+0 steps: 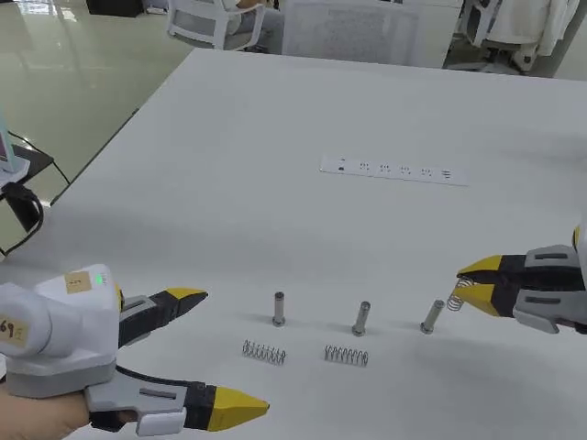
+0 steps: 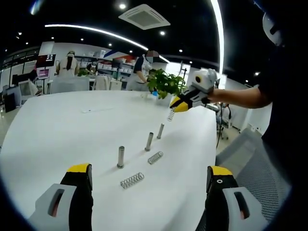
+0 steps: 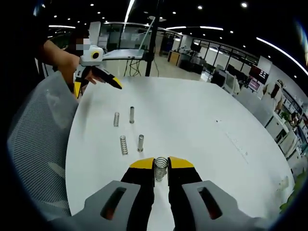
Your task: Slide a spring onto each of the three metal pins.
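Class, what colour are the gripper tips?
Yellow, as on the right gripper; clearest in the head view.

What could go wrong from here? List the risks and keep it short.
1. The right hand-held gripper pinches the spring at its very tips. The spring may pop out or buckle as it meets the right pin.
2. That pin looks free-standing, so a sideways push could topple it.
3. The two loose springs lie just in front of the other two pins. A low pass could knock them away.
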